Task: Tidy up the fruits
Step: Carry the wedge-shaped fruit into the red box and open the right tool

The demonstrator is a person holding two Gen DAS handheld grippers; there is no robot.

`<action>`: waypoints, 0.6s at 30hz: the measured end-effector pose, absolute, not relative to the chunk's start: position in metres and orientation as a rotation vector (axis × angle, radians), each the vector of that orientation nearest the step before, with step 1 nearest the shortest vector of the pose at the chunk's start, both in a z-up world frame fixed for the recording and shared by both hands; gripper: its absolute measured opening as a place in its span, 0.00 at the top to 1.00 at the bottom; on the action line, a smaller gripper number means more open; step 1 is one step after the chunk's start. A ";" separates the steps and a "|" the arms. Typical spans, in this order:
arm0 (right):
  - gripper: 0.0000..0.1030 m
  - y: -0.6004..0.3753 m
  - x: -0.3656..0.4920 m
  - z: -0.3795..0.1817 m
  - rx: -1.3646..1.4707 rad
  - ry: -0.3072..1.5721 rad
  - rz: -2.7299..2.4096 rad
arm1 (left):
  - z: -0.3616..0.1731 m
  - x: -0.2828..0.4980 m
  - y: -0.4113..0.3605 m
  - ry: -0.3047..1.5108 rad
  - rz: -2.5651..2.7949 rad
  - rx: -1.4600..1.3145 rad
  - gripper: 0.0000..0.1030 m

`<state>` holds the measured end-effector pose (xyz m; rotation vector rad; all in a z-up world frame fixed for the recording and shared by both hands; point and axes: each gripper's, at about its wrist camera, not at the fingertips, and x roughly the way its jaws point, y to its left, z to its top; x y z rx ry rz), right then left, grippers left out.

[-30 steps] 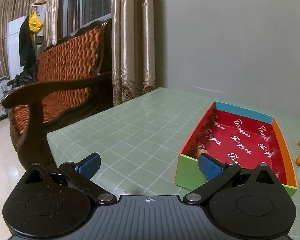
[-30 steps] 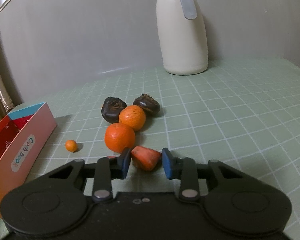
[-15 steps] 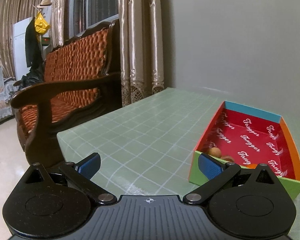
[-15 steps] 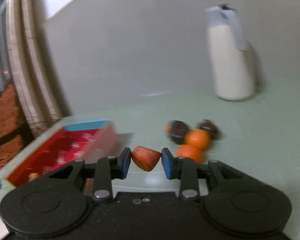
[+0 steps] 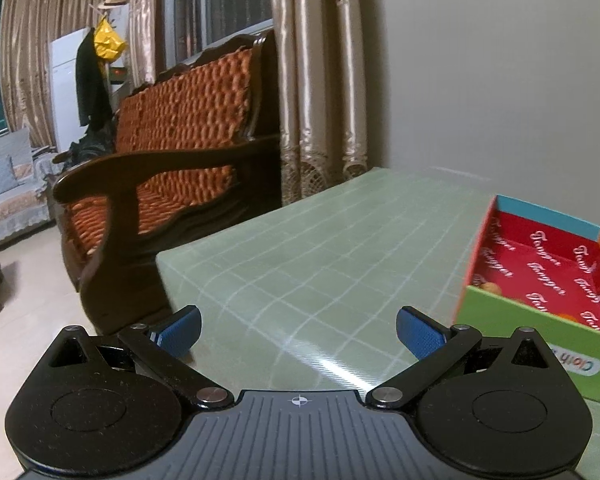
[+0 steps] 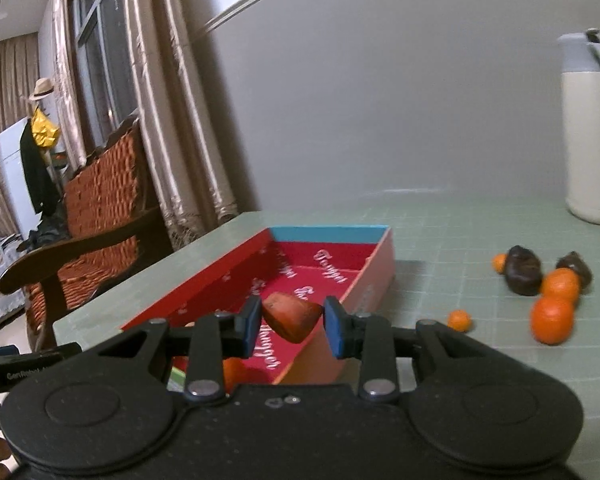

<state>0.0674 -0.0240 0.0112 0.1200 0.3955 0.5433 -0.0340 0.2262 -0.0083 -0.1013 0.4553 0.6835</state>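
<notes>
My right gripper (image 6: 292, 318) is shut on a reddish-orange wedge-shaped fruit (image 6: 290, 315), held in the air over the near end of the red-lined box (image 6: 374, 268). An orange fruit (image 6: 234, 372) lies inside the box below my fingers. On the table to the right lie two oranges (image 6: 552, 318), two dark wrinkled fruits (image 6: 522, 270) and two small kumquats (image 6: 459, 320). My left gripper (image 5: 298, 330) hangs open and empty over the green table (image 5: 300, 264), left of the same box (image 5: 540, 320), where a small brown fruit (image 5: 490, 288) shows.
A cream thermos jug (image 6: 590, 148) stands at the back right by the wall. A wooden bench with orange cushions (image 5: 172, 168) sits past the table's left edge, with curtains (image 5: 320, 80) behind it.
My right gripper has lifted the wedge fruit off the table and swung left, from beside the oranges to over the box. The left gripper drifted left, so the box slid toward its right edge.
</notes>
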 end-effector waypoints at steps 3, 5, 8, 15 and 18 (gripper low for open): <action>0.68 -0.016 0.068 0.007 0.110 0.411 0.557 | -0.010 -0.037 0.232 0.459 0.694 -0.111 0.00; 0.69 -0.014 0.064 0.006 0.089 0.405 0.559 | -0.011 -0.038 0.235 0.462 0.699 -0.118 0.00; 0.68 -0.010 0.061 0.004 0.072 0.411 0.575 | -0.012 -0.039 0.239 0.467 0.694 -0.138 0.00; 0.65 -0.008 0.058 0.002 0.066 0.413 0.596 | -0.013 -0.037 0.234 0.466 0.688 -0.120 0.00; 0.61 -0.011 0.057 0.003 0.084 0.408 0.600 | -0.012 -0.037 0.233 0.467 0.688 -0.127 0.00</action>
